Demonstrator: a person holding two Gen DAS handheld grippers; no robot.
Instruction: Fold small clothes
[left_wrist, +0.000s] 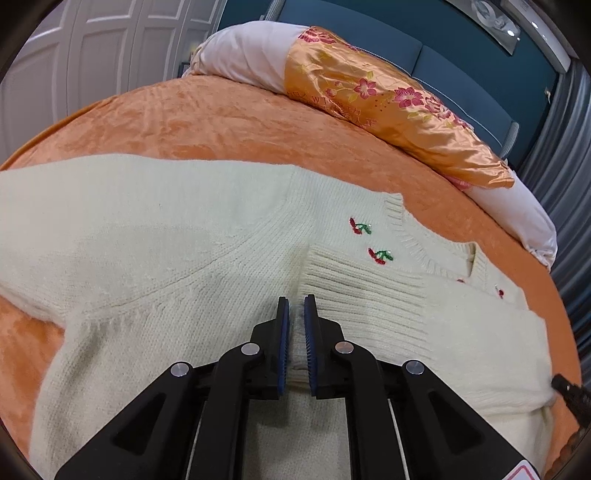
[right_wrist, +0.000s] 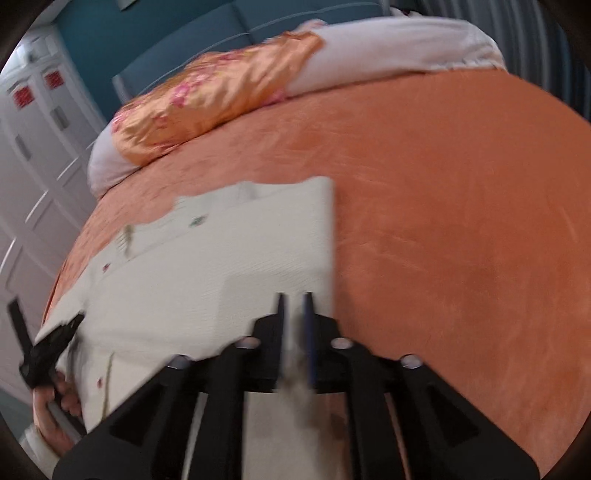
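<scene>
The orange bedspread (left_wrist: 221, 122) filled both views, with a rolled quilt (left_wrist: 373, 96) across the upper part of each frame. A cream sweater (left_wrist: 155, 236) lay flat on it, long axis running left to right in the left wrist view, neckline toward the right edge. The left gripper (left_wrist: 296, 308) sat low centre — fingers nearly together, pinching a fold of knit. The right gripper (right_wrist: 294, 306), blurred, pinched the sweater's edge likewise
</scene>
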